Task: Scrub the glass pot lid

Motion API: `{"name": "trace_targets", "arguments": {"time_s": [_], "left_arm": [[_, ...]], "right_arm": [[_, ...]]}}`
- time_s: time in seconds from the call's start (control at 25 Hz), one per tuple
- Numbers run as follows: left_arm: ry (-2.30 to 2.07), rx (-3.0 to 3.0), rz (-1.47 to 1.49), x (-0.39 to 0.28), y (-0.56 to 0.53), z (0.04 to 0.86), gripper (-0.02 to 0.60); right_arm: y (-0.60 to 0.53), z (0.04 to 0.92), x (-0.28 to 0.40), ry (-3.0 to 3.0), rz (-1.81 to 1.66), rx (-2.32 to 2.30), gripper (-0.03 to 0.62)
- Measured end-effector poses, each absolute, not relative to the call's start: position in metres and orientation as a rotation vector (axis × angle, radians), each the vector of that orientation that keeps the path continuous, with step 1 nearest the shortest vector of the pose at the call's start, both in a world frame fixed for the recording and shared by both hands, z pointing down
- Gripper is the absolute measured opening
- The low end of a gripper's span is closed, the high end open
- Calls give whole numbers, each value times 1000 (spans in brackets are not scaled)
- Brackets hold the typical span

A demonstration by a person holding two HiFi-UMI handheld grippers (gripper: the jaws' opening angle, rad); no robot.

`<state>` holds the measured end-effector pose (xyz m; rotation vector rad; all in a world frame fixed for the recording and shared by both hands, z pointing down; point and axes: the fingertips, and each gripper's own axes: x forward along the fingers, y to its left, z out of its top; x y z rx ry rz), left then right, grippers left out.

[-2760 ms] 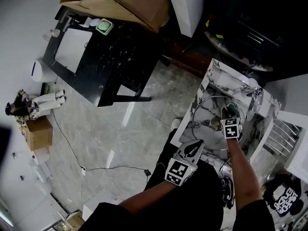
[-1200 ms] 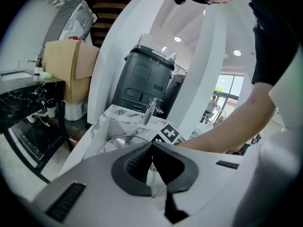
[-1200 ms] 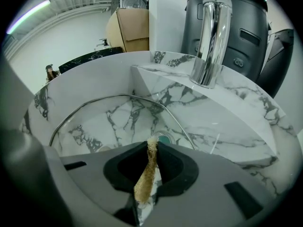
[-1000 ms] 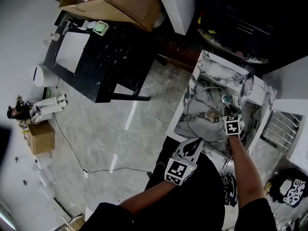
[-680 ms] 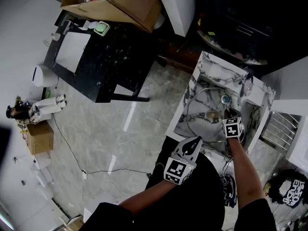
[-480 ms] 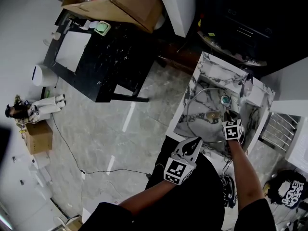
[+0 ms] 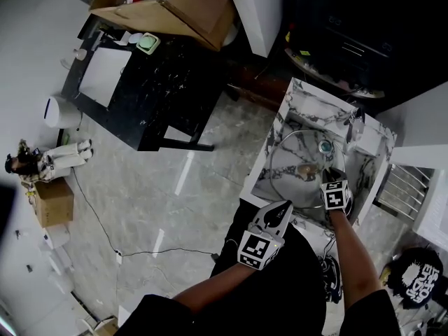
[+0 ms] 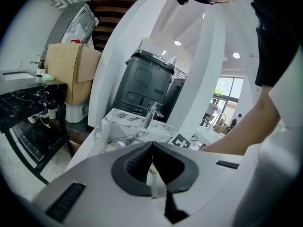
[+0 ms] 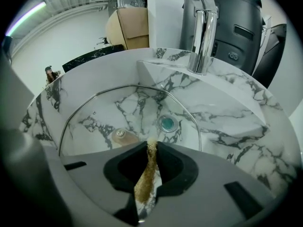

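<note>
One view, the right gripper view, shows a brown scrub pad (image 9: 147, 174) pinched in the right hand-held gripper (image 9: 152, 143) over the glass pot lid (image 9: 94, 112) in the sink (image 9: 236, 93); the left hand-held gripper (image 8: 151, 144) hangs closed, empty, outside the sink.

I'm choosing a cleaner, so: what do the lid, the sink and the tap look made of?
Lid: clear glass, since the veining shows through it, with a metal-looking rim.
Sink: white, grey-veined, glossy; marble or an imitation, can't tell.
Tap: polished metal, probably chrome plated, mirror-bright.
</note>
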<state>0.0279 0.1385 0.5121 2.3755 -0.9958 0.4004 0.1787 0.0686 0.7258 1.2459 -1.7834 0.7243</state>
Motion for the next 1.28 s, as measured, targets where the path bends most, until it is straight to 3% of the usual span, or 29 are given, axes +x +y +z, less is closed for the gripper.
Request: {"name": "trace_targets", "arguments": {"time_s": [1.28], "left_arm": [[-955,2394,400,10,130,512,15]], "right_arm": [[95,726,140,-1772,826,1219,66]]}}
